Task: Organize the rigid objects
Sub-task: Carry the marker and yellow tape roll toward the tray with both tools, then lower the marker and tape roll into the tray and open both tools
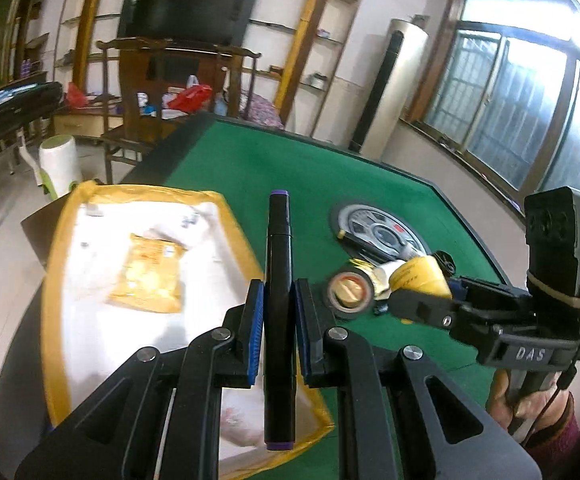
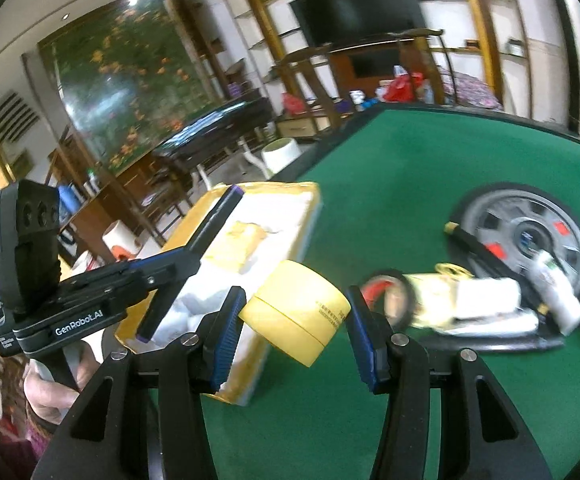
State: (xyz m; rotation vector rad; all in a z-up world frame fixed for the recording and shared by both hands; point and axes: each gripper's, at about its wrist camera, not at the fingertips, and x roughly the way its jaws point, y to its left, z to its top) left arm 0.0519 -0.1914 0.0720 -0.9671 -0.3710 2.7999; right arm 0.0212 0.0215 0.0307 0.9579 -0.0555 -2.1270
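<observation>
**Marker and yellow jar carried toward the box**

Left wrist view: the left tongs (image 1: 278,320) pinch a black marker (image 1: 277,280) at its middle, likely for balance, above the white-lined box (image 1: 62,248) at the near left of the green surface (image 1: 290,168). A tape roll (image 1: 347,290) and more clutter lie to the right.

Right wrist view: the right tongs (image 2: 295,328) grip a yellow jar (image 2: 295,314) by its sides, held just right of the box, presumably for dropping in next.

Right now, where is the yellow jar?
The yellow jar is held between the right gripper pads, tilted above the green table, just right of the yellow-edged box.
</observation>
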